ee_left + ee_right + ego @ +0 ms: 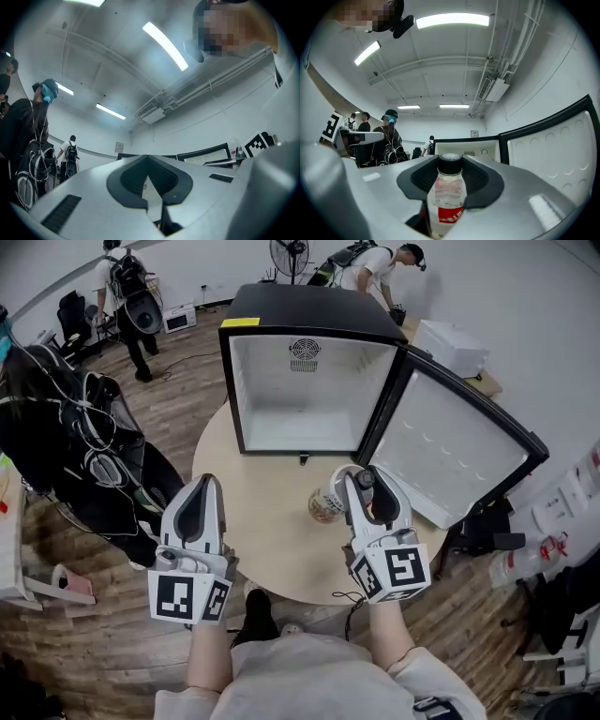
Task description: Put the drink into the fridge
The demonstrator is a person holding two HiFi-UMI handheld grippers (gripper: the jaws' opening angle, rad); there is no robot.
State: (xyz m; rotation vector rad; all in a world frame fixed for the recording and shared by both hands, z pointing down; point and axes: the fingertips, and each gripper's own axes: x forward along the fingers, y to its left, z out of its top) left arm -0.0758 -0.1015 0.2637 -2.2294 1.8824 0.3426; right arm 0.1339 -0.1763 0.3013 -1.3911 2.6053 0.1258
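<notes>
left gripper jaws together, empty; right gripper clamps bottle, base hidden

Bottle base cut off by lower edge; its print probably unreadable.

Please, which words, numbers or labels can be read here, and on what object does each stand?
No text can be read.
Red label on the bottle: white print, too blurred.
Yellow sticker on the fridge: too small.
Wall sign: too small.
Marker cubes: black squares only, no words.
</notes>
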